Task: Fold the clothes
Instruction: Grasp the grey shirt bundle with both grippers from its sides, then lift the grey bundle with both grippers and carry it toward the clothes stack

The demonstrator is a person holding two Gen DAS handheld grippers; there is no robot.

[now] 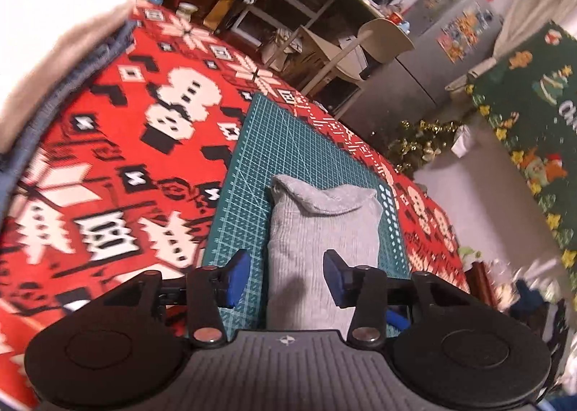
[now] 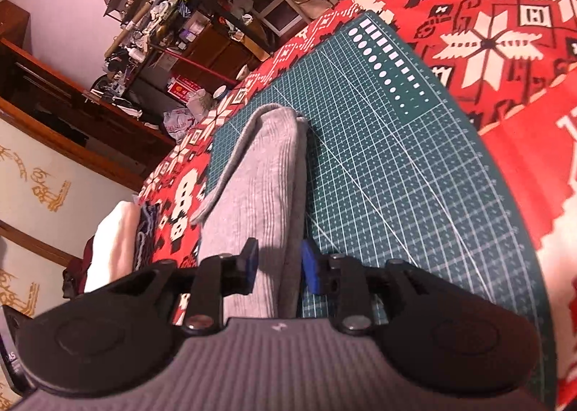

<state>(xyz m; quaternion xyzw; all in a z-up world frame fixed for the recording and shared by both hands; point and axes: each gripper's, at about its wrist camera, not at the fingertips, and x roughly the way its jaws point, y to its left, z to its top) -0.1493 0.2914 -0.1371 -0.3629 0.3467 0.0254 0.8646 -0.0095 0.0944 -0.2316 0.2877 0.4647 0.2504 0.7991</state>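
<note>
A folded grey ribbed garment lies as a narrow bundle on a green cutting mat. My left gripper hovers over its near end, open, one blue pad beyond the cloth's left edge and the other above the cloth. In the right wrist view the same grey garment runs away from me along the mat. My right gripper is open and straddles the garment's near end. The cloth sits between its blue pads, and a shadowed gap shows beside them.
A red patterned blanket covers the table under the mat. A stack of folded clothes, white on top of blue, stands at the left; the same stack appears in the right wrist view. A chair and cluttered shelves stand beyond the table.
</note>
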